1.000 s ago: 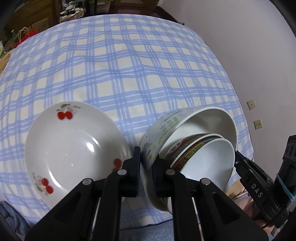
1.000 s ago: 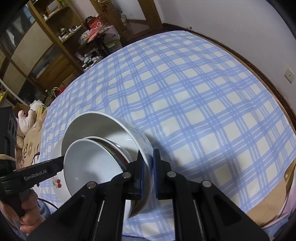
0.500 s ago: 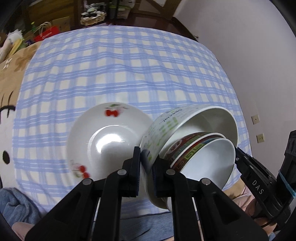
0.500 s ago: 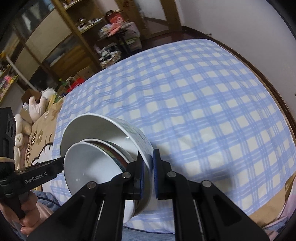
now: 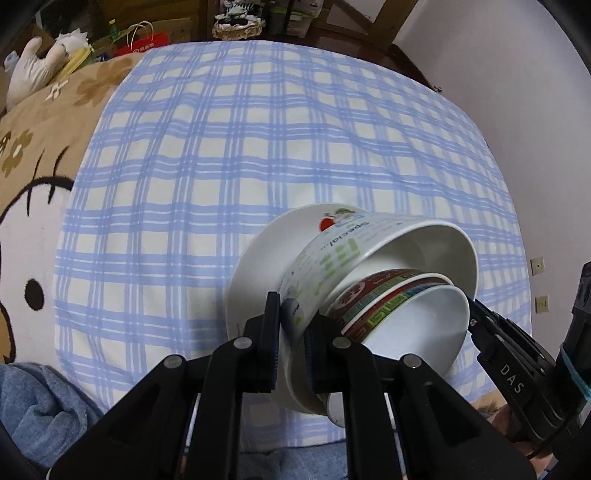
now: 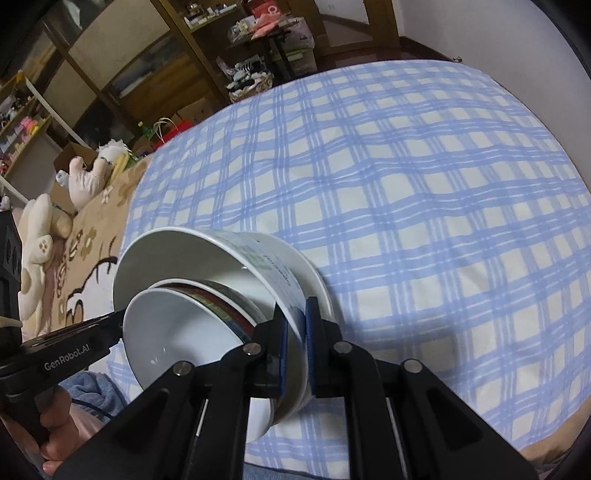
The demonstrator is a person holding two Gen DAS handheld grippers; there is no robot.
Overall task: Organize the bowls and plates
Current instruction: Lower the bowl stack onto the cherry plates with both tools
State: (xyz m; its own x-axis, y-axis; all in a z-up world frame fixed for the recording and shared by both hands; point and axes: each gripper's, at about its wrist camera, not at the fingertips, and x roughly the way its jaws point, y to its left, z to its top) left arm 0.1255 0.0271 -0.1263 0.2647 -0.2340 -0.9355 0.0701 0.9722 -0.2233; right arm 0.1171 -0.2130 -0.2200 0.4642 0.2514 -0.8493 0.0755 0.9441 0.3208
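Note:
A large white bowl [image 5: 332, 254] with green print hangs tilted above the checked cloth. Nested in it are a red-patterned bowl [image 5: 373, 299] and a plain white bowl [image 5: 417, 325]. My left gripper [image 5: 291, 317] is shut on the large bowl's near rim. My right gripper [image 6: 293, 321] is shut on the opposite rim of that large bowl [image 6: 177, 254]. Each gripper shows in the other's view: the right gripper [image 5: 474, 314], the left gripper [image 6: 118, 321]. A white cherry plate [image 5: 266, 258] lies on the cloth directly under the stack, partly hidden by it.
The blue-checked cloth [image 5: 221, 147] covers a soft surface. A brown cartoon blanket [image 5: 33, 147] and plush toys [image 6: 40, 221] lie to the left. Shelves [image 6: 147, 55] and a basket [image 5: 236, 26] stand behind, a wall [image 5: 517, 92] to the right. A hand [image 6: 55, 424] holds the left gripper.
Both grippers have carried the bowl stack sideways across the cloth. The cherry plate, earlier beside the stack, now lies beneath it. Both grips are unchanged.

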